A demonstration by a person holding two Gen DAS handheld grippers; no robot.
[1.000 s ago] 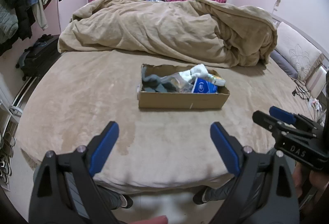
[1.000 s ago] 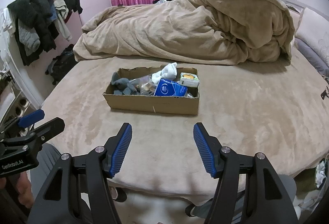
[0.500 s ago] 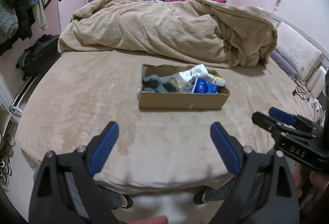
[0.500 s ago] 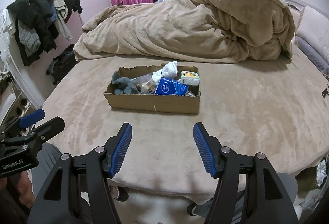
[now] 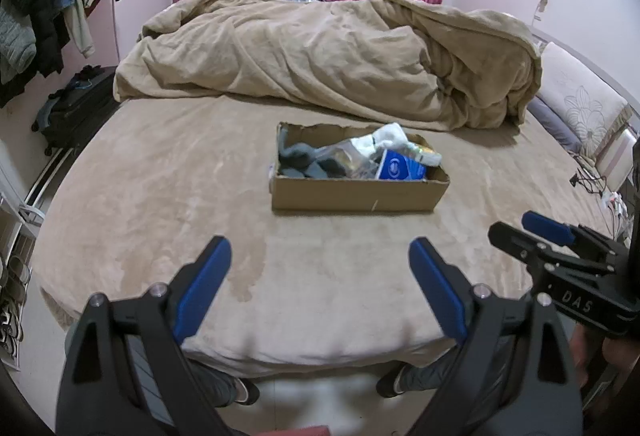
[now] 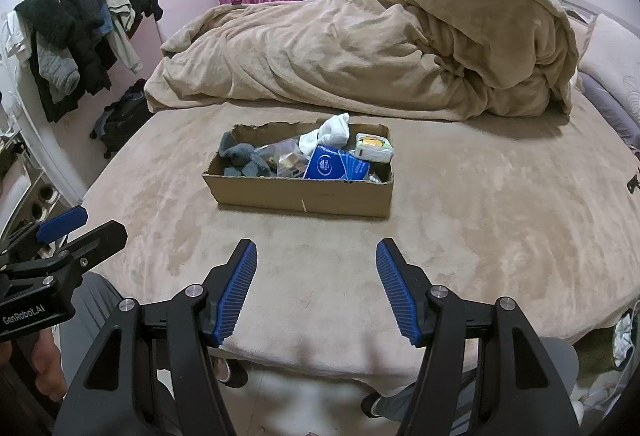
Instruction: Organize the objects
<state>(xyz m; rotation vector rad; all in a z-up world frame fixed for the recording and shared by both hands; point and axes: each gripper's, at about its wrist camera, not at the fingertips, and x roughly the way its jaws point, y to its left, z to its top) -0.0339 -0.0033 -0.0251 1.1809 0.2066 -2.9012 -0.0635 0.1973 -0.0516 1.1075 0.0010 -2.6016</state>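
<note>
A cardboard box (image 6: 300,192) of socks and packets sits mid-bed (image 6: 480,236), beyond both grippers. The left gripper (image 5: 320,264) and right gripper (image 6: 316,268) hover near the bed's edge, jaws spread, holding nothing.

box (image 6: 300,196): matt cardboard | bedcover (image 6: 480,204): plush cloth | claw pads (image 6: 236,292): ribbed

The right gripper (image 6: 316,286) is easing slightly forward and a little higher over the tan bed (image 6: 480,228). In its view, the open brown cardboard box (image 6: 300,196) of mixed items is sitting a touch lower and nearer than a second ago. The left gripper's view is showing no visible shift.
</note>
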